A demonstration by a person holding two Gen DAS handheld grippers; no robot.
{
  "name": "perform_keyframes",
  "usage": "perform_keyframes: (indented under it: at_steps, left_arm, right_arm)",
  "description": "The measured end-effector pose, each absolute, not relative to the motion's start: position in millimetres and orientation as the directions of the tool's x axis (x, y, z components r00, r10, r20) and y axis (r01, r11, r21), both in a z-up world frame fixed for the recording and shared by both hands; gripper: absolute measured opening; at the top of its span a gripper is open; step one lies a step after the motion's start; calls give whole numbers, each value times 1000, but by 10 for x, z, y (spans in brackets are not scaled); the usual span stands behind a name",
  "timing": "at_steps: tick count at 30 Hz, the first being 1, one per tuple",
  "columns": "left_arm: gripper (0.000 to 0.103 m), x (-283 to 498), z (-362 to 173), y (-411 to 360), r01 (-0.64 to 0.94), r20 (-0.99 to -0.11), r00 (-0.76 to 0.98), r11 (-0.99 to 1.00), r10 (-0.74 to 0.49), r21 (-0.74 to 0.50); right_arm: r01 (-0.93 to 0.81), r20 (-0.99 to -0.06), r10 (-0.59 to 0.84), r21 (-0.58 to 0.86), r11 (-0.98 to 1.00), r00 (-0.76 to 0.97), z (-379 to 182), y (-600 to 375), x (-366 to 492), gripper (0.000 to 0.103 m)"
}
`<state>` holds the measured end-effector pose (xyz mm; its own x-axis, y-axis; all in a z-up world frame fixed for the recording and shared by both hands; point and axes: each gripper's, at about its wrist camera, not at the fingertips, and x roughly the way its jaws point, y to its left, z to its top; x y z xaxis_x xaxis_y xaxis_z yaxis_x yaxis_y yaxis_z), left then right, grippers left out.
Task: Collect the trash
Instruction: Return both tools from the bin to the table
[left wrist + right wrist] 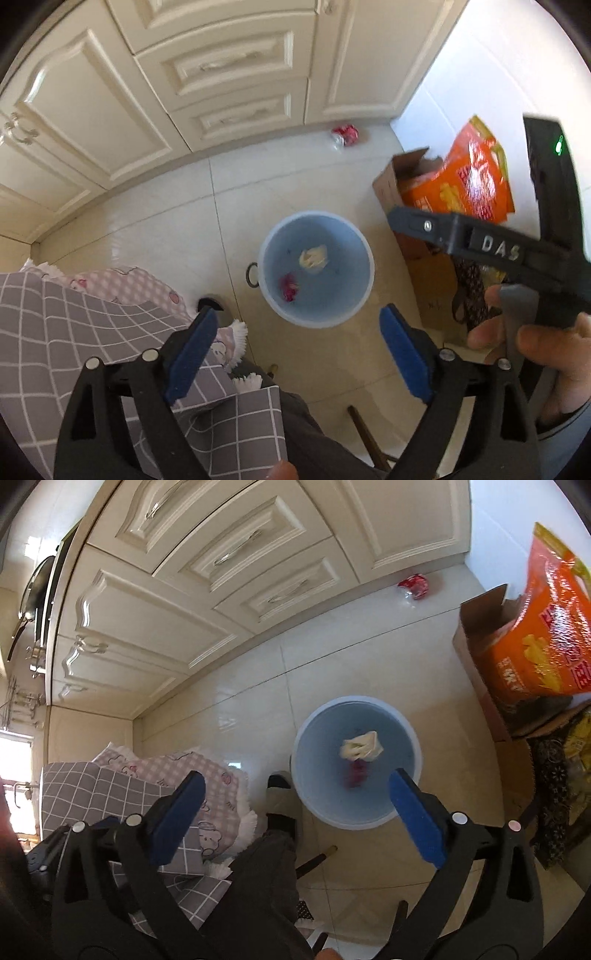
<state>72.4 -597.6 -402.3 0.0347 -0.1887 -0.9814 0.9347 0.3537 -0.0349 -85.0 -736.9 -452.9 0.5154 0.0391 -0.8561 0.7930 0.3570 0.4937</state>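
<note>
Both the left gripper (297, 323) and the right gripper (297, 788) are held with blue-padded fingers spread wide, nothing between them. Below, a round pale-blue plastic bin (316, 269) stands on the glossy cream tiled floor (166, 229); inside lie a crumpled cream paper wad (361, 746) and what seems a magenta wrapper (289, 288), blurred. A crushed red-and-silver wrapper (345, 134) lies at the floor's far edge, against the cream panelled cabinets (221, 74).
</note>
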Motion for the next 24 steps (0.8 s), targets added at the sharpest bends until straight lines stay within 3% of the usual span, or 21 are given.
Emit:
perform_keyframes:
  at_steps: [10,24]
  left_arm:
    - [88,661,-3381,-5635,918,-939,122,397,-321,-16]
    - [88,660,-2268,-4662,862,-802,291,507,-521,-17]
  right_arm:
    - [782,-841,-36,486,389,540,-4085,-7136,-957,97]
    - [676,-737,-178,459,576,652,-2751,-6394,-734,97]
